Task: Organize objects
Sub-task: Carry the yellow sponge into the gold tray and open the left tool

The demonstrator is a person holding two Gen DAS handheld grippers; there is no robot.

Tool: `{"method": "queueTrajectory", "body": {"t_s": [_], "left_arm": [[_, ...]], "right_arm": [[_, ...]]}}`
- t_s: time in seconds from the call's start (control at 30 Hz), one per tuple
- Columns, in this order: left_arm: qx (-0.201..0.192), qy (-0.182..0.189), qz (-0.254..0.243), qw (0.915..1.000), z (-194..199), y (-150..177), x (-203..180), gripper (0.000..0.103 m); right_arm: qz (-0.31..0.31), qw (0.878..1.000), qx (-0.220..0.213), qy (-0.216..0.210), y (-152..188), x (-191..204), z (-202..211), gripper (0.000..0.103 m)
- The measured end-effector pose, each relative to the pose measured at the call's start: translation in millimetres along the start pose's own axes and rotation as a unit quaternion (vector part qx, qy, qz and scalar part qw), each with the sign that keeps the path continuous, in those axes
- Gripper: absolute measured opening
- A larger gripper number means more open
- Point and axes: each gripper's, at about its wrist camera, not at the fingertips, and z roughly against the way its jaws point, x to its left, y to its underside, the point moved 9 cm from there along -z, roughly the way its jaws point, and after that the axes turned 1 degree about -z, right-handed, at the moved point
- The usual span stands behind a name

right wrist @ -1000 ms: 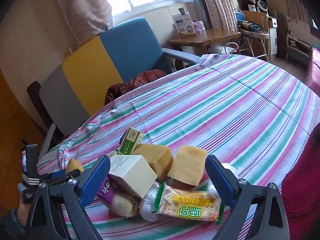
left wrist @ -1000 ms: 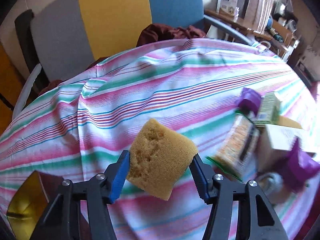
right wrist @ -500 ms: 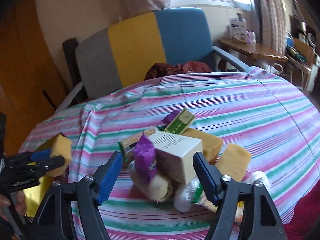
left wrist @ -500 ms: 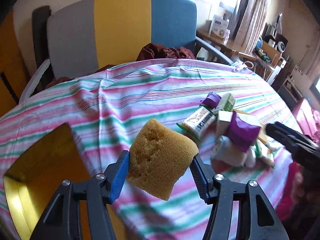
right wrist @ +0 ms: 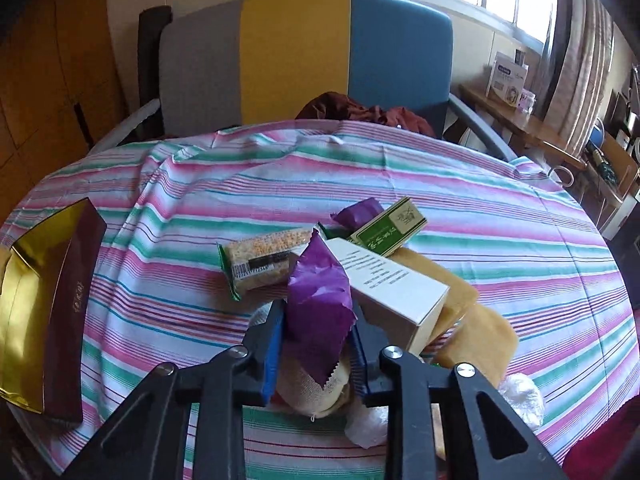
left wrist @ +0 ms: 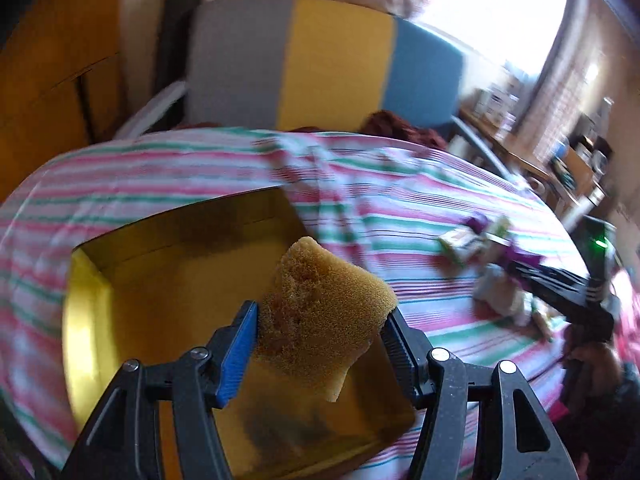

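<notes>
My left gripper is shut on a yellow-brown sponge and holds it in the air over the gold-lined open box. In the right wrist view my right gripper is shut on a purple snack packet in the pile on the striped cloth. Around the packet lie a white carton, a green box, a cracker pack and more yellow sponges. The same box lies at the left table edge, maroon outside. The right gripper's black body shows at the right of the left wrist view.
A striped cloth covers the round table. Behind it stands a grey, yellow and blue armchair with a dark red cloth on its seat. A wooden side table with clutter is at the right under the window.
My left gripper carried the sponge leftward until the gold-lined box came under it. My right gripper rolled level, moved in on the pile and shut on the purple packet.
</notes>
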Motion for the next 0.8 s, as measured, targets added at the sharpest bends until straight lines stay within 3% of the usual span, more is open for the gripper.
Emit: {"method": "queueTrajectory", "body": {"t_s": [0.3, 0.8], "left_arm": [[-0.001, -0.102, 0.109, 0.9888, 5.5, 24.4, 142.2, 0.062], [0.029, -0.160, 0.146, 0.9758, -52.9, 3.1, 197.5, 0.063]], "right_arm": [[-0.005, 0.999, -0.034, -0.029, -9.7, 6.7, 16.7, 0.027], [-0.003, 0.998, -0.048, -0.041, -13.3, 11.9, 22.1, 0.027]]}}
